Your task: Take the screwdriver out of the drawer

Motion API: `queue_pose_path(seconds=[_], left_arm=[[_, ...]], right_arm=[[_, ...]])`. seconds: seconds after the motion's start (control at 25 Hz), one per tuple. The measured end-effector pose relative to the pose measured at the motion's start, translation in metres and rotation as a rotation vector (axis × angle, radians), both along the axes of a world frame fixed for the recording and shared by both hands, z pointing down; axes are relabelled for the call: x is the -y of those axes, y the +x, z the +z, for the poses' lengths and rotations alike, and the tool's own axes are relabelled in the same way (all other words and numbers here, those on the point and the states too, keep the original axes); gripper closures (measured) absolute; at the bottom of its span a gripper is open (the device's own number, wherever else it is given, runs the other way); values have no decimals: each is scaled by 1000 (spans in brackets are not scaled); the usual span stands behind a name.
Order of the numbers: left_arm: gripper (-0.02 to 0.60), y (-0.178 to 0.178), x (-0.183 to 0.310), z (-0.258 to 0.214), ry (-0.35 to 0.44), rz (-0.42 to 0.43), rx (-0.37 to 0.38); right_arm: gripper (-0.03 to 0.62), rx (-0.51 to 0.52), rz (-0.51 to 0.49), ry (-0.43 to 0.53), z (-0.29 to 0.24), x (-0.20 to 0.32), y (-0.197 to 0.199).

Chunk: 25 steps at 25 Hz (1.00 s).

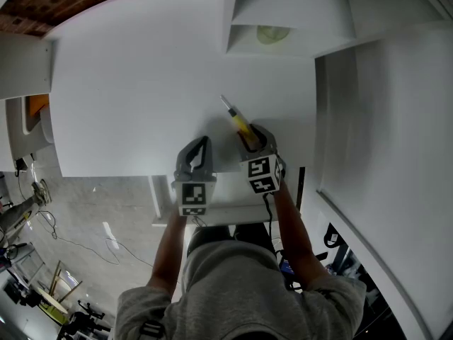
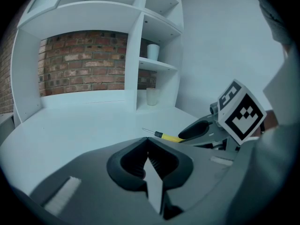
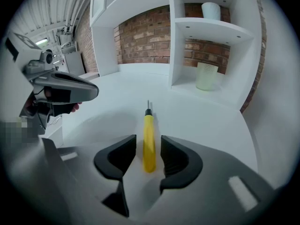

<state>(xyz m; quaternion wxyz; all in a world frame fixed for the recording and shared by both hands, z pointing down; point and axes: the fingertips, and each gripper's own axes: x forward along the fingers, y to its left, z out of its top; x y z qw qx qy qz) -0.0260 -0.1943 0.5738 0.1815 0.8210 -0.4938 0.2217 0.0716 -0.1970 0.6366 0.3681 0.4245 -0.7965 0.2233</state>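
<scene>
- Screwdriver (image 3: 149,144) is lying flat on the white desk top (image 1: 134,76) – yellow handle toward the person, metal tip pointing away toward the shelf unit (image 3: 206,36)
- R gripper (image 3: 148,139) is sitting over it w/ jaws parted, one pad each side of the handle – a thin gap is showing on both sides, so it's not clamping
- L gripper (image 2: 148,143) is sitting just beside the R one, at its left, jaws pressed together w/ nothing btwn them
- Head view: both grippers are sitting near the desk's front edge, screwdriver sticking out ahead of the R jaws
- Pale cup (image 3: 206,76) is standing in the lower shelf bay, well apart from the screwdriver; brick wall (image 3: 145,36) is showing behind
</scene>
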Motion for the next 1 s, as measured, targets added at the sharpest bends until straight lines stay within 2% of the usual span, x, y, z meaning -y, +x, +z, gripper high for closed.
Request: queue_pose_path(seconds=[0.12,0.2,0.52,1.0], left_arm=[[569,-1,0,-3,3,-2,2],[569,-1,-1,-4,4,-2,4],[569,4,-9,-16,30,-3,4],[569,7,-38,-56,103,-11,7]], right_arm=[[359,28,-5,-3,-1,-2,-2],[336,38,-8,5,-3,-2,-2],[340,27,-22,45,-22,-8,0],[414,44,-26,171,-76,-31,4]])
